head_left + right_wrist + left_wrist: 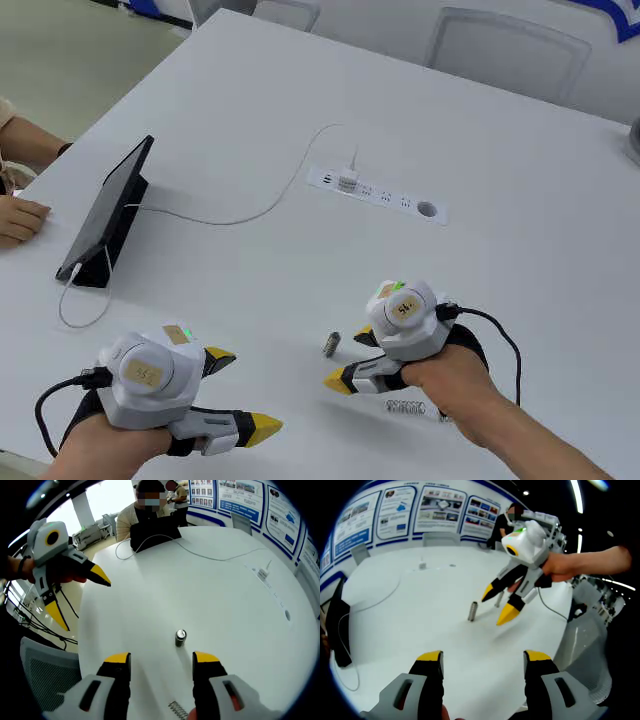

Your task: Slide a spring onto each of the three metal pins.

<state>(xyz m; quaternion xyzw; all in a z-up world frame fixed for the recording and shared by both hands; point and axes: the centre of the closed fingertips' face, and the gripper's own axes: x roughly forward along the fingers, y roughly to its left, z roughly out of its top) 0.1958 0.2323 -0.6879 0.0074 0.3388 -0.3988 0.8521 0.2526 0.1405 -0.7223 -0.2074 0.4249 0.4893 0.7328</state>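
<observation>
Both spread, empty: left hand-held gripper at the bench's 7 o'clock, right hand-held gripper at 5. One pin stands upright btwn them. Spring lies flat by the right hand, at the pin's 4 o'clock. Prob. light, springy, rolls easily; pinch mid-coil, gently, w/o crushing.

A pin stands on the white tabletop, just ahead of the right tool. A spring lies beside that tool, with a power strip far beyond.
</observation>
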